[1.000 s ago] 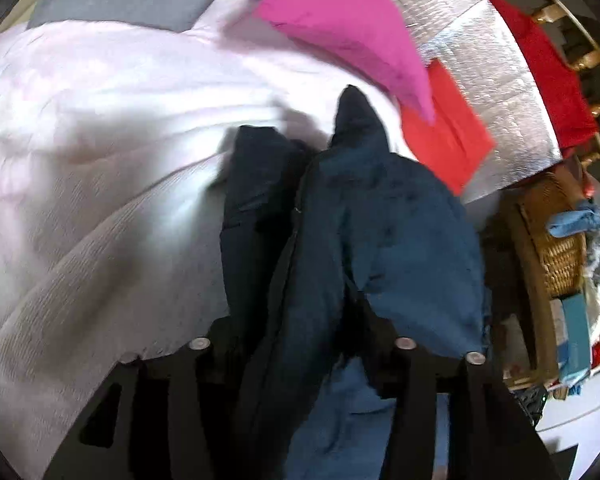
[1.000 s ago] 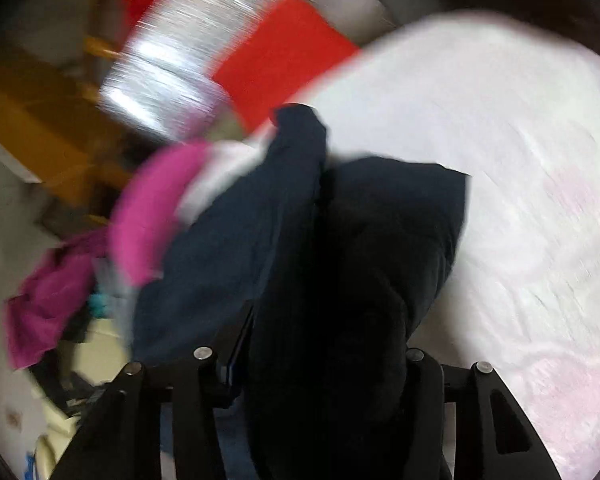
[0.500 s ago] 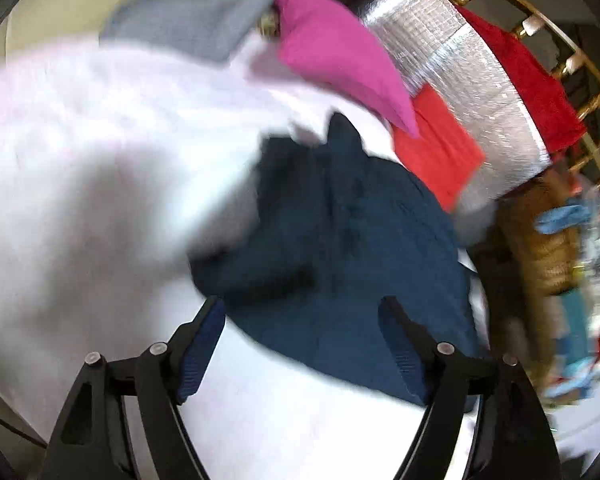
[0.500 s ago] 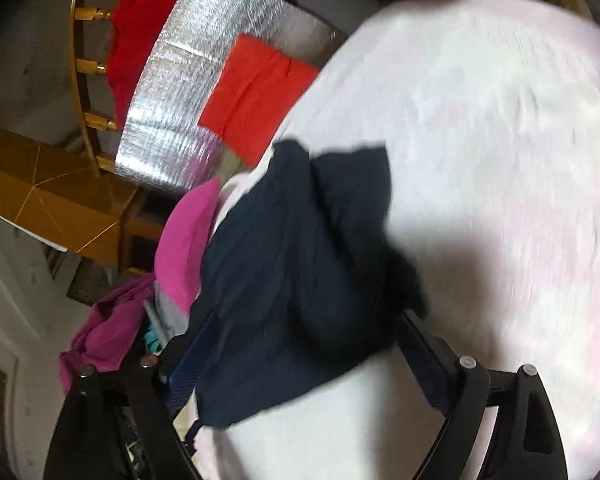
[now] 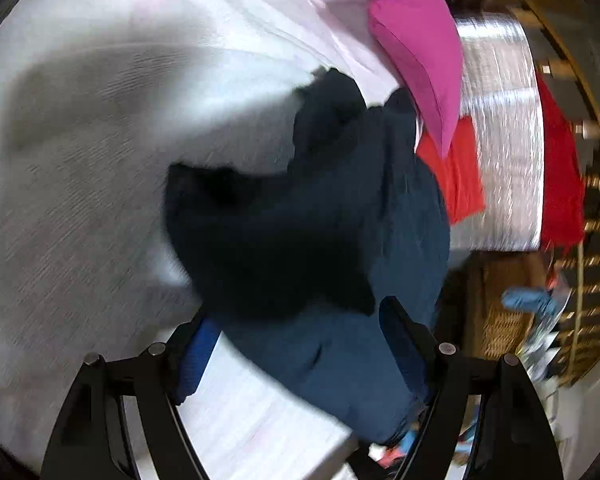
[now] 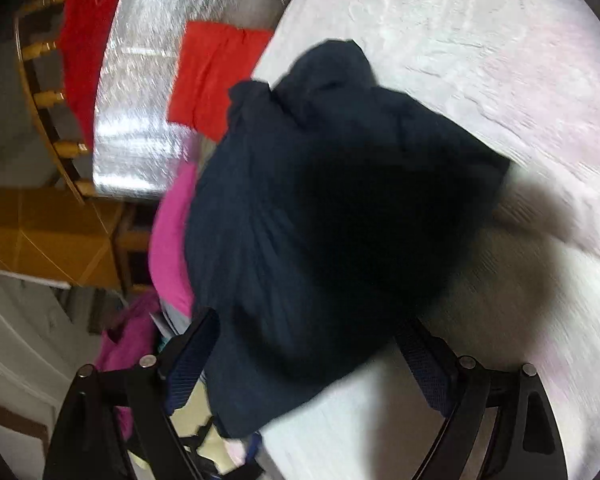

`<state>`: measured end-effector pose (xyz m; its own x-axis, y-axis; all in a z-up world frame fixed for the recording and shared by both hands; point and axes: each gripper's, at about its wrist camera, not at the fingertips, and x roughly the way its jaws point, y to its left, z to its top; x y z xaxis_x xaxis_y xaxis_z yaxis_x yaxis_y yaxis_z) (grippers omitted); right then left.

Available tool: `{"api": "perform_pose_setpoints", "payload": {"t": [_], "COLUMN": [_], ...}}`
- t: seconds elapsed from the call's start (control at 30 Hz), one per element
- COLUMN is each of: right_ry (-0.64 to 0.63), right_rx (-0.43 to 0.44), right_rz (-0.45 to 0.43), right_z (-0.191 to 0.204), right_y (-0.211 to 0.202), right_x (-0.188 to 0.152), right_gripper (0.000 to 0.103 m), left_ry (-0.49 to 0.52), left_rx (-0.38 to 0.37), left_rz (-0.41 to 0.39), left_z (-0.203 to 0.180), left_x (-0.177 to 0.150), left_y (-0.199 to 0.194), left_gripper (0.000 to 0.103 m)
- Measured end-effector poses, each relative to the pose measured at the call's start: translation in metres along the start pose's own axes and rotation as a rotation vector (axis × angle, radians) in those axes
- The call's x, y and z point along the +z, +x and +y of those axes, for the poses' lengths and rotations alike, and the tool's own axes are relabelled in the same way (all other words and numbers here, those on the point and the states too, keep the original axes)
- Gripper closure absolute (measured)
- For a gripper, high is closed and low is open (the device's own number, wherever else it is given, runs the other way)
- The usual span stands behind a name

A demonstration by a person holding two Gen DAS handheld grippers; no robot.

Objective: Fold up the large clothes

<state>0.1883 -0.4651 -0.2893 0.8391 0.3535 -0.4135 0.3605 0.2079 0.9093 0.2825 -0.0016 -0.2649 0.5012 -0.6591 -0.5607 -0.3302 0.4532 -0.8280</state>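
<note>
The navy garment (image 6: 332, 232) is matt cloth with a fine ribbed weave. It lies on a pale pink bedspread (image 6: 500, 60) of soft, faintly textured fabric. The silver sheet (image 5: 496, 136) beside it looks like shiny quilted foil (glinting brightly). The red cloth (image 6: 216, 76) is smooth and matt. The railing (image 6: 48, 72) is glossy varnished wood, and the magenta pillow (image 5: 420, 44) is plain matt cloth.
</note>
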Motion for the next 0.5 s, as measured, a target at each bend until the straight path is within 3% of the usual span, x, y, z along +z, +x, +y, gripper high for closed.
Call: {"api": "perform_pose_setpoints", "payload": {"t": [0.07, 0.13, 0.2, 0.3, 0.4, 0.5], "right_ry": [-0.012, -0.009, -0.004, -0.063, -0.184, -0.244], "right_rx": [0.002, -0.013, -0.045, -0.074, -0.088, -0.067], "right_rz": [-0.026, -0.039, -0.044, -0.067, -0.112, -0.143], "right_z": [0.004, 0.002, 0.001, 0.015, 0.039, 0.054], "right_y": [0.007, 0.011, 0.019, 0.023, 0.010, -0.003], "right_x": [0.004, 0.006, 0.010, 0.007, -0.002, -0.011], "right_gripper": [0.014, 0.030, 0.046, 0.055, 0.068, 0.072], "left_ry": [-0.010, -0.012, 0.017, 0.035, 0.118, 0.185], "left_rx": [-0.008, -0.028, -0.015, -0.032, -0.049, -0.089], "left_rz": [-0.003, -0.015, -0.022, -0.028, -0.072, -0.103], "left_z": [-0.001, -0.002, -0.004, -0.004, -0.020, -0.030], "left_x": [0.006, 0.010, 0.016, 0.020, 0.019, 0.015], "left_y": [0.007, 0.009, 0.013, 0.015, 0.005, -0.010], "left_gripper": [0.024, 0.028, 0.045, 0.064, 0.076, 0.080]}}
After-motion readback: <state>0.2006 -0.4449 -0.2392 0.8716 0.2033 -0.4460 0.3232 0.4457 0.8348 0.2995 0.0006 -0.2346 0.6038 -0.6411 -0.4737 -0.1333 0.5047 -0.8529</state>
